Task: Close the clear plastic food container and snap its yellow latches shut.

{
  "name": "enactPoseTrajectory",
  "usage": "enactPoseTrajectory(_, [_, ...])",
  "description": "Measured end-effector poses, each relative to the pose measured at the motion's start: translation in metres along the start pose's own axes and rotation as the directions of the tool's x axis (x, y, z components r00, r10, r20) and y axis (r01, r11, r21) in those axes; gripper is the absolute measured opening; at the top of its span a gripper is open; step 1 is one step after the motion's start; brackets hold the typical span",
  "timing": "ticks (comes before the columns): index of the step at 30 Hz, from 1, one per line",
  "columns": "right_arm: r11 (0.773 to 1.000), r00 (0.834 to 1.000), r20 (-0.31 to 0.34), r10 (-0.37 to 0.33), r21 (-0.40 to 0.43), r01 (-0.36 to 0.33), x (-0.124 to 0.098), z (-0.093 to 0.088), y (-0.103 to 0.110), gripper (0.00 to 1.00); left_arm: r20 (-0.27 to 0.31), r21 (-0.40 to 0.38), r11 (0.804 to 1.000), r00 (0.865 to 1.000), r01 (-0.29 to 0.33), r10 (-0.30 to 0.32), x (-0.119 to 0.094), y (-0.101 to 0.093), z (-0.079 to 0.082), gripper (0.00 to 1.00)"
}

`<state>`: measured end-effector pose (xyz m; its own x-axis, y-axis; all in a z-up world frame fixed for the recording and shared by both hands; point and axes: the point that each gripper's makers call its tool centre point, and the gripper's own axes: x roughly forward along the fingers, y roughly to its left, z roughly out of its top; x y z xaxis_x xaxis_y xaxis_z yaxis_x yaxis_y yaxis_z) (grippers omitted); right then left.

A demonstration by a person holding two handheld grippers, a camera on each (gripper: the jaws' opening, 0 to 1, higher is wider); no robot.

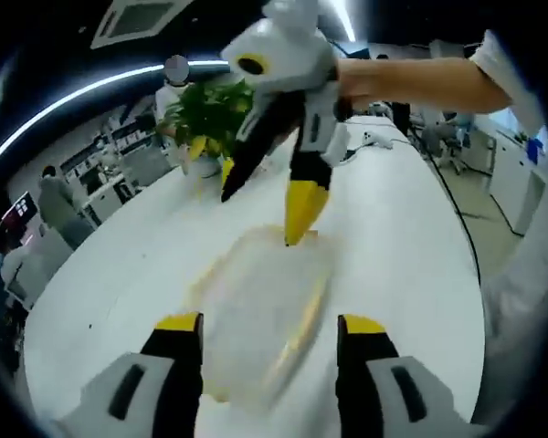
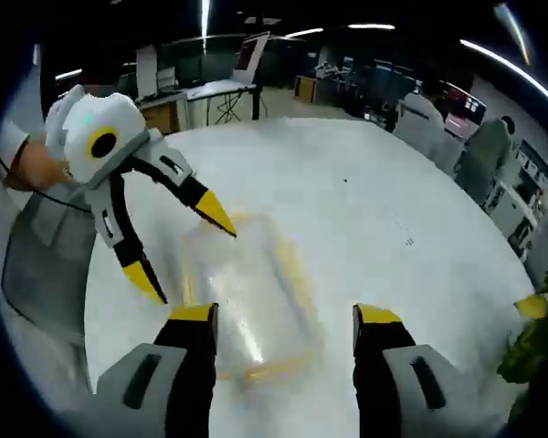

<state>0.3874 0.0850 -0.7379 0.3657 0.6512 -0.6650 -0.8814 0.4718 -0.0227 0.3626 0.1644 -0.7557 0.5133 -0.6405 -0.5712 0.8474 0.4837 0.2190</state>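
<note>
Here's the clear plastic food container point(image 1: 260, 306), lying flat on the white bench point(image 1: 411, 246) and blurred in both views, its yellowish edges smeared so the latches can't be told apart. In the left gripper view the left hand-held gripper point(image 1: 269, 321) sits low, its two yellow-tipped jaws spread wide on either side of the container's near end, holding nothing. Opposite it the right hand-held gripper point(image 1: 263, 205) comes down from the top, a person's hand and forearm point(image 1: 411, 82) behind it. Its jaws are parted too: one yellow tip sits right at the container's far edge, though whether it touches is hard to say through the blur; the other hangs off to the side above the bench. Behind it stands a green potted plant point(image 1: 205, 114) near the bench's far end.

Switch to the right gripper view and the picture mirrors: the right hand-held gripper point(image 2: 283, 319) has its jaws wide apart at the bottom, the container point(image 2: 247, 283) lying between and just ahead of them. The left hand-held gripper point(image 2: 181, 245) reaches in from the left, jaws splayed, one tip over the container's far corner, the other out beside it. Plant leaves point(image 2: 539, 347) poke in at the right edge. Desks and seated people fill the room behind.
</note>
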Motion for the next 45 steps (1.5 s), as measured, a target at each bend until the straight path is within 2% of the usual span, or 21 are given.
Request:
enactPoseTrajectory(1, [1.0, 1.0, 0.015, -0.005, -0.002, 0.005, -0.002, -0.002, 0.001, 0.8, 0.006, -0.009, 1.0, 1.0, -0.02, 0.02, -0.001, 0.003, -0.002, 0.62])
enactPoseTrajectory(5, [1.0, 0.999, 0.03, -0.018, 0.019, 0.017, 0.0, -0.021, 0.006, 0.71, 0.021, -0.074, 0.992, 0.995, -0.097, 0.099, -0.005, 0.016, -0.011, 0.77])
enactPoseTrajectory(7, [0.999, 1.0, 0.012, -0.018, 0.039, 0.017, 0.007, -0.033, 0.01, 0.77, 0.001, -0.119, 0.983, 0.99, -0.142, 0.143, -0.004, 0.022, -0.02, 0.82])
enactPoseTrajectory(8, [0.999, 1.0, 0.0, -0.022, 0.039, 0.022, 0.01, -0.038, 0.011, 0.82, -0.005, -0.139, 0.979, 0.989, -0.146, 0.147, -0.002, 0.022, -0.023, 0.85])
enactPoseTrajectory(10, [0.999, 0.999, -0.042, -0.032, 0.019, 0.033, 0.017, -0.05, 0.013, 0.84, -0.019, -0.194, 0.97, 0.989, -0.15, 0.149, 0.004, 0.023, -0.031, 0.86])
enactPoseTrajectory(11, [0.999, 0.996, -0.069, -0.05, -0.009, 0.05, 0.02, -0.056, 0.011, 0.79, -0.041, -0.235, 0.959, 0.988, -0.155, 0.15, 0.008, 0.025, -0.036, 0.85])
enactPoseTrajectory(13, [0.998, 0.995, -0.091, -0.051, -0.035, 0.048, 0.026, -0.061, 0.013, 0.66, -0.042, -0.247, 0.956, 0.988, -0.156, 0.151, 0.012, 0.024, -0.037, 0.86])
enactPoseTrajectory(14, [0.998, 0.992, -0.115, -0.057, -0.023, 0.055, 0.03, -0.066, 0.014, 0.66, -0.043, -0.248, 0.955, 0.987, -0.162, 0.156, 0.016, 0.026, -0.039, 0.86])
enactPoseTrajectory(16, [0.998, 0.992, -0.112, -0.064, -0.016, 0.063, 0.037, -0.068, 0.014, 0.76, -0.045, -0.231, 0.962, 0.989, -0.146, 0.14, 0.021, 0.023, -0.04, 0.86])
enactPoseTrajectory(18, [0.997, 0.992, -0.104, -0.072, -0.009, 0.072, 0.044, -0.068, 0.012, 0.79, -0.084, -0.208, 0.969, 0.99, -0.132, 0.116, 0.026, 0.019, -0.044, 0.85])
enactPoseTrajectory(20, [0.998, 0.994, -0.089, -0.059, 0.005, 0.06, 0.047, -0.064, 0.015, 0.76, -0.095, -0.186, 0.974, 0.989, -0.132, 0.116, 0.031, 0.02, -0.046, 0.83])
enactPoseTrajectory(24, [0.996, 0.994, -0.062, -0.087, 0.01, 0.087, 0.051, -0.057, 0.011, 0.79, -0.098, -0.095, 0.982, 0.983, -0.165, 0.155, 0.032, 0.025, -0.045, 0.73])
enactPoseTrajectory(28, [0.995, 0.992, -0.073, -0.101, -0.009, 0.1, 0.053, -0.06, 0.005, 0.73, -0.105, -0.099, 0.981, 0.982, -0.165, 0.155, 0.031, 0.024, -0.048, 0.73])
enactPoseTrajectory(30, [0.996, 0.994, -0.069, -0.087, 0.009, 0.088, 0.052, -0.059, 0.005, 0.72, -0.114, -0.185, 0.969, 0.983, -0.166, 0.146, 0.028, 0.022, -0.048, 0.7])
enactPoseTrajectory(34, [0.997, 0.995, -0.069, -0.075, 0.003, 0.075, 0.058, -0.054, 0.01, 0.72, -0.111, -0.153, 0.973, 0.981, -0.172, 0.156, 0.022, 0.026, -0.055, 0.69])
enactPoseTrajectory(37, [0.997, 0.997, -0.038, -0.071, 0.003, 0.071, 0.067, -0.046, 0.015, 0.71, -0.137, -0.136, 0.975, 0.978, -0.176, 0.157, 0.016, 0.032, -0.062, 0.68])
enactPoseTrajectory(45, [0.999, 0.999, 0.006, -0.044, -0.002, 0.044, 0.099, -0.016, 0.032, 0.7, -0.215, -0.123, 0.972, 0.962, -0.2, 0.171, -0.012, 0.061, -0.095, 0.65])
